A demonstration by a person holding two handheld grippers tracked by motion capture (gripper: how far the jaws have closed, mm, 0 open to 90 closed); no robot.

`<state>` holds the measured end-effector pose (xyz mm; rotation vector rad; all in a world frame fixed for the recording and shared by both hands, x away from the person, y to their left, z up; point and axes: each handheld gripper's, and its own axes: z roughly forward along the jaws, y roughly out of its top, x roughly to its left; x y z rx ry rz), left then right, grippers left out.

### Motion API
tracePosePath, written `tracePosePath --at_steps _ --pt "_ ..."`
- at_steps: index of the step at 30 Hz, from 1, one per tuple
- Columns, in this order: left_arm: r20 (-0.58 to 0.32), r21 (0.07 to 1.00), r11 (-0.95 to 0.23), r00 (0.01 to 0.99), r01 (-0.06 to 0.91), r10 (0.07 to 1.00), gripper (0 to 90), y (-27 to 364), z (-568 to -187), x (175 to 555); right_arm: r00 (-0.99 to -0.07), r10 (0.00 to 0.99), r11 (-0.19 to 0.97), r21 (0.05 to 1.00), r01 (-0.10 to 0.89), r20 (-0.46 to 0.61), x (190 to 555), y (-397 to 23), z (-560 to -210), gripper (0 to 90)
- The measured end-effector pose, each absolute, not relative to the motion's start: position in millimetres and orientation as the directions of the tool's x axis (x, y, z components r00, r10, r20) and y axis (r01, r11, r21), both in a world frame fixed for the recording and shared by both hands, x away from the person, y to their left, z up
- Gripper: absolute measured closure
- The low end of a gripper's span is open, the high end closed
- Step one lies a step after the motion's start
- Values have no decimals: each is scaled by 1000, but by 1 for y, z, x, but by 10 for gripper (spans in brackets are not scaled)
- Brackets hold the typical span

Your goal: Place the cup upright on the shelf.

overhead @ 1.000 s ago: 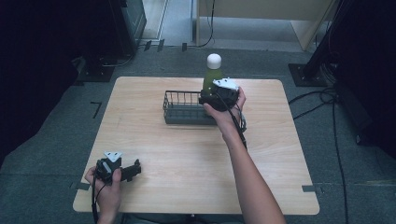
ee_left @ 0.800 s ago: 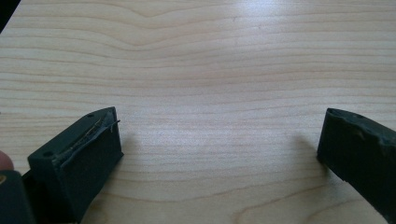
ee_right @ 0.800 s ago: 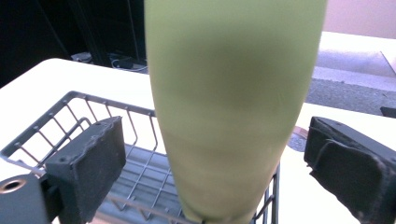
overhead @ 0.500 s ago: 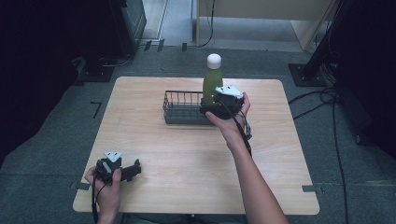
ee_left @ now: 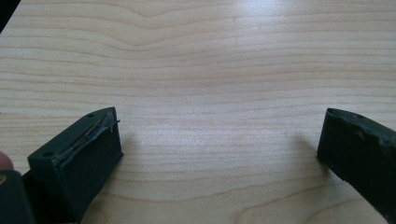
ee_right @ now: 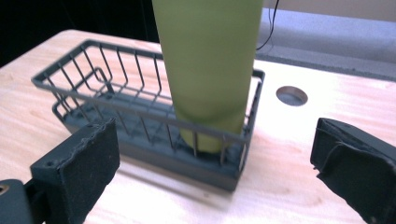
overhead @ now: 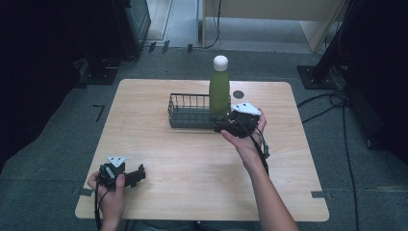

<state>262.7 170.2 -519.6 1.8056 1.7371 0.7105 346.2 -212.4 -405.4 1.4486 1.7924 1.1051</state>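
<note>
1. The green bottle (overhead: 219, 94) stands upright in the right end of the wire basket (overhead: 188, 111), straight ahead of the right gripper (overhead: 226, 129) and beyond its jaws rather than between them. In the right gripper view the bottle's (ee_right: 208, 70) base sits on the basket (ee_right: 93, 100) floor, close against the end wall.

2. The right gripper's jaws have just been opening and now stand wide, with nothing between them; bare bench (ee_right: 285, 177) lies under the gap.

3. The left gripper (overhead: 136, 175) rests low on the bench near the front left corner, well apart from the basket. Its jaws are wide too, with only wood grain (ee_left: 210, 93) between them.

4. The bottle's long axis runs straight up, white cap (overhead: 220, 61) on top, base down. It rises well above the basket rim, so most of the body is free to grasp.

5. Handling, as a judgement: the body looks rigid with a smooth, matt finish, likely metal or hard plastic, so it should not give under the jaws but could slide if pinched lightly. Tall and narrow, it may tip if knocked near the cap.

6. The best hold would be across the straight green body above the basket rim, jaws level on either side. The tapering neck and rounded cap offer poorer purchase.

7. The basket is light wire and could shift if the bottle drags on its wall.
</note>
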Motion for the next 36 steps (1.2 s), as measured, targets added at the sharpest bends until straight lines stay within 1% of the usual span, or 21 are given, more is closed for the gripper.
tracePosePath --at_steps 4,21,36 --pt "11 693 -33 36 721 999 0 170 -520 263 -246 967 72 863 500 62 336 -219 -413 6" --pt "13 691 -36 37 722 999 0 170 -519 263 -198 977 37 843 537 83 298 -258 -446 6" --pt "13 691 -36 37 722 999 0 170 -519 263 -108 990 -11 812 584 91 268 -305 -482 6"
